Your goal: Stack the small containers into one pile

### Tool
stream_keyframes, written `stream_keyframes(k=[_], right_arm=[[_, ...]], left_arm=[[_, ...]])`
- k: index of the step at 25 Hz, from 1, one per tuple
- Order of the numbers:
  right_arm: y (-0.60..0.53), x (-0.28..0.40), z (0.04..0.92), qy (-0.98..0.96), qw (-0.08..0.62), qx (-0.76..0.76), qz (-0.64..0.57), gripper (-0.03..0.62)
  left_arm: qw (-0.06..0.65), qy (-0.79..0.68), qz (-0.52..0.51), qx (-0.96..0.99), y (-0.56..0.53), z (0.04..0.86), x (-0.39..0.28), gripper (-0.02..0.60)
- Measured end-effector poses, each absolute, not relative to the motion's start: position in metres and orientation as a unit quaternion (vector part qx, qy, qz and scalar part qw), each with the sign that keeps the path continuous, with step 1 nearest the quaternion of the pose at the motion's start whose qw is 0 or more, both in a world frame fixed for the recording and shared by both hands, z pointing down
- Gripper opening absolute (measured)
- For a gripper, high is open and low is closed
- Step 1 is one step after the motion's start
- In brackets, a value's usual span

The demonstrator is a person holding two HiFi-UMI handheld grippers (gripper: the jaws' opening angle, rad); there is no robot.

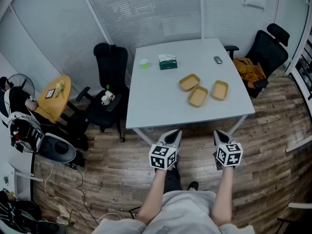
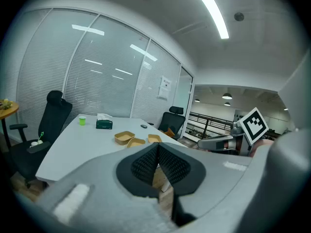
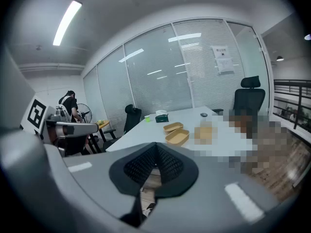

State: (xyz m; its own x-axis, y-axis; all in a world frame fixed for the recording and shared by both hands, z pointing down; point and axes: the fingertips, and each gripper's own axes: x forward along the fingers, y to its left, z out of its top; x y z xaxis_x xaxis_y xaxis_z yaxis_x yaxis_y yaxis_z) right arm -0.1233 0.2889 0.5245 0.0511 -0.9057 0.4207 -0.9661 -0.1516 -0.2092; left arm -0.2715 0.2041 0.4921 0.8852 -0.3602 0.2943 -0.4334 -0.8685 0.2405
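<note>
A green cup (image 1: 144,63) and a box (image 1: 167,62) stand at the far left of the white counter (image 1: 156,99). The left claw (image 1: 172,134) is closed and empty, off the near edge. Mid-counter lie three tan containers, unstacked: left container (image 1: 189,82), middle container (image 1: 198,96) just beside it, right container (image 1: 220,90) near. The right claw (image 1: 220,135) is closed and empty too
</note>
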Motion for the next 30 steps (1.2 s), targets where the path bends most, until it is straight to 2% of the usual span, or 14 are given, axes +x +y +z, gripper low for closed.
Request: stream_keyframes(k=[8,13,17,20,25,30], right_arm=[[0.305,-0.113,0.529,-0.661,0.062,0.712,0.228,0.000],[0.306,-0.106,0.540,-0.663,0.029,0.708,0.244,0.000],[0.294,-0.099,0.537,-0.673,0.018,0.700,0.237,0.000],[0.278,-0.091,0.533,-0.691,0.015,0.690,0.215,0.000],[0.250,-0.058,0.538,-0.696,0.054,0.685,0.208,0.000],[0.216,-0.006,0.549,-0.676,0.054,0.698,0.230,0.000]], left_arm=[[0.149,-0.198,0.132,0.960,0.223,0.499,-0.261,0.005],[0.105,-0.209,0.155,0.960,0.228,0.507,-0.264,0.005],[0.104,-0.219,0.163,0.956,0.208,0.507,-0.260,0.005],[0.104,-0.219,0.162,0.957,0.189,0.507,-0.242,0.005],[0.109,-0.197,0.166,0.960,0.162,0.513,-0.191,0.005],[0.127,-0.206,0.162,0.957,0.119,0.522,-0.146,0.005]])
